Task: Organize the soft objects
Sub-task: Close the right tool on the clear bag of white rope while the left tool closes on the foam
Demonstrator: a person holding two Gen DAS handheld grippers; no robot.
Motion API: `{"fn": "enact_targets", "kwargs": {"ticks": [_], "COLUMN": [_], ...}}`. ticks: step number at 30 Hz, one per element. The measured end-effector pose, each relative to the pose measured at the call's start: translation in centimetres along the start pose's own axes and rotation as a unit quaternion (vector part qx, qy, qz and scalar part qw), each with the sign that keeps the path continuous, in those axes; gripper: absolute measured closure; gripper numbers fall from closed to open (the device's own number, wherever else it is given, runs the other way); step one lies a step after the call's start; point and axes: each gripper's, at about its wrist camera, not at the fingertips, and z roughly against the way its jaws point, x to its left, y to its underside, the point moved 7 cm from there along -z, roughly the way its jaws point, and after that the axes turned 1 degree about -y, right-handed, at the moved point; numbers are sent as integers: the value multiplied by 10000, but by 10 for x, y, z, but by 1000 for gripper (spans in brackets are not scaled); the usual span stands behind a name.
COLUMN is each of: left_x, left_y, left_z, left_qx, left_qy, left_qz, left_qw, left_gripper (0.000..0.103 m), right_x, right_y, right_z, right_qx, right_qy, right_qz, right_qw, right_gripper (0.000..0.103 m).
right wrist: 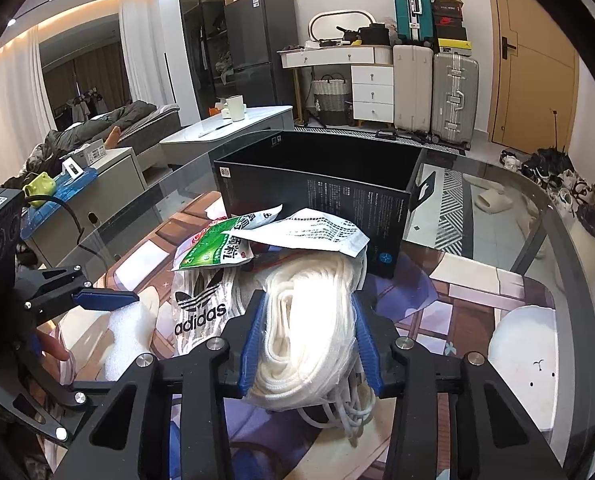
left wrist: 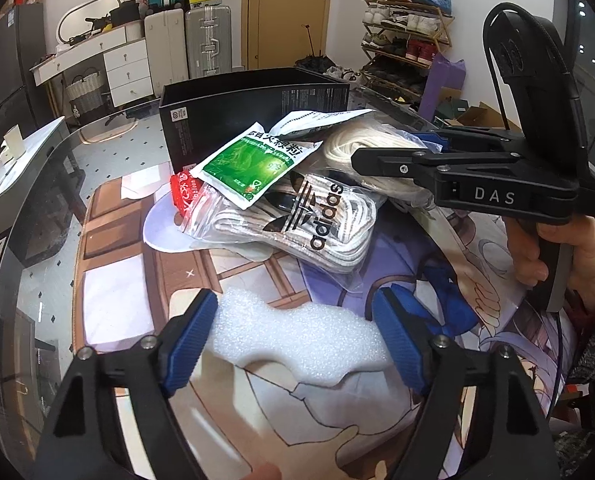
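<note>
My left gripper (left wrist: 297, 340) is shut on a white foam piece (left wrist: 297, 336), its blue pads pressing both sides, low over the printed mat. My right gripper (right wrist: 307, 340) is shut on a bagged coil of white rope (right wrist: 309, 320); it also shows in the left wrist view (left wrist: 361, 156). Beside the rope lie an adidas bag of white laces (left wrist: 317, 216), a green sachet (left wrist: 253, 164) and a white printed sachet (right wrist: 309, 228). An open black box (right wrist: 317, 176) stands just behind the pile.
The printed mat (left wrist: 117, 280) covers a round glass table (right wrist: 517, 208). A white round pad (right wrist: 525, 344) lies at the right of the mat. A red-topped zip bag (left wrist: 189, 200) sits under the green sachet. Suitcases, drawers and a shoe rack stand beyond the table.
</note>
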Motion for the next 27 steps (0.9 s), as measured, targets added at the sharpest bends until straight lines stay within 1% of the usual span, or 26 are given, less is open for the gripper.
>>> {"fn": "enact_targets", "kwargs": {"ticks": [1, 2, 6, 9, 10, 13, 14, 15, 24, 27], "left_x": [0, 1, 6, 8, 9, 15, 17, 19, 18, 19], "left_y": [0, 0, 0, 1, 0, 1, 2, 2, 4, 4], "left_z": [0, 1, 3, 6, 6, 9, 9, 10, 20, 23], "left_qx": [-2, -16, -80, -131, -168, -227, -231, -219, -201, -135], "left_qy": [-10, -19, 12, -26, -57, -41, -45, -62, -117, -63], "left_qz": [5, 17, 128, 162, 182, 321, 368, 390, 248, 231], "left_qw": [10000, 10000, 9999, 9998, 9997, 9992, 9990, 9990, 9994, 9996], "left_gripper": [27, 32, 38, 43, 50, 63, 70, 72, 72, 72], "right_x": [1, 1, 1, 1, 2, 3, 2, 1, -10, -9], "right_y": [0, 0, -2, 0, 1, 5, 5, 6, 4, 5], "right_z": [0, 0, 2, 5, 6, 11, 13, 16, 32, 37], "right_qx": [-11, -18, -76, -69, -55, -37, -39, -53, -140, -127], "right_qy": [18, 42, 128, 110, 118, 109, 103, 113, 168, 87], "right_qz": [21, 38, 45, 7, 12, 14, -7, -27, -190, -269], "right_qw": [10000, 10000, 9999, 9999, 9999, 9999, 9999, 9999, 9996, 9995], "right_gripper": [64, 65, 68, 69, 69, 69, 69, 70, 70, 70]}}
